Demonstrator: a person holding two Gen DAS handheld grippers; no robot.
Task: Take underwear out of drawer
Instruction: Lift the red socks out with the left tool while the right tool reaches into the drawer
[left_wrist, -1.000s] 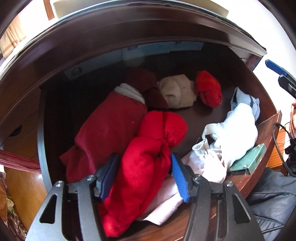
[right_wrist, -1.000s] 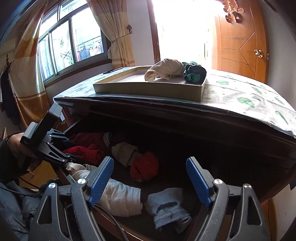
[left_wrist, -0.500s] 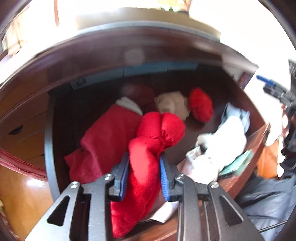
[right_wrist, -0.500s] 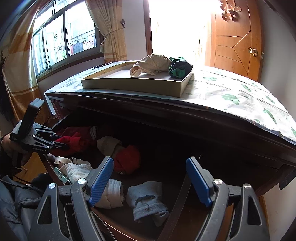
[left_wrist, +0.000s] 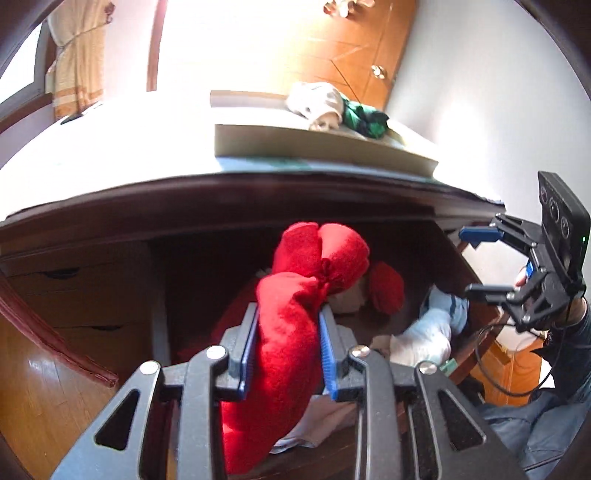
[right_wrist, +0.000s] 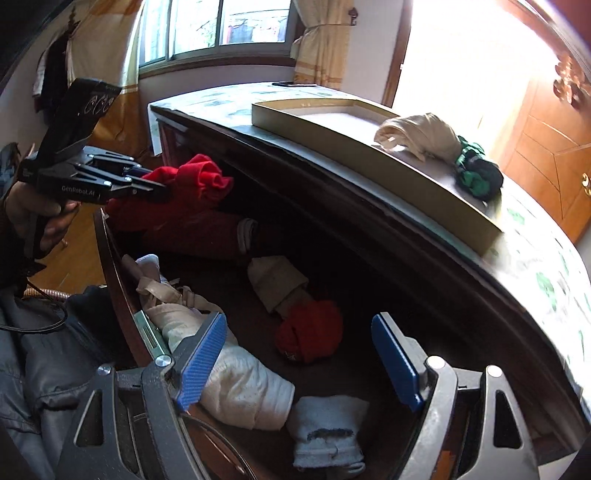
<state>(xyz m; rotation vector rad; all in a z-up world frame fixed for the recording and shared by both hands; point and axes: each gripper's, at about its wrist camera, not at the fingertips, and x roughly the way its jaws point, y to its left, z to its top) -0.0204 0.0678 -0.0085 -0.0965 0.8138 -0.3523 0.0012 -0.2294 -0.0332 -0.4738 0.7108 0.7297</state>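
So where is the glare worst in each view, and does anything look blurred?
Left wrist: cabinet top and the wall behind it blown out white, drawer interior dark, red garment sharp. Right wrist: glare at the doorway; no obvious blur.

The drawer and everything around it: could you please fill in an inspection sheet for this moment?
Surface: dresser top under a leaf-print cover, shallow tray on it.
Job's things: red bundle lifted over the open drawer.
Clutter: beige roll, red ball, white roll, grey sock in the drawer.
Grippers: left gripper clamps the red bundle; right gripper open, empty.
Cables: black cable at the drawer's front.
Surroundings: window, curtains, wooden door.
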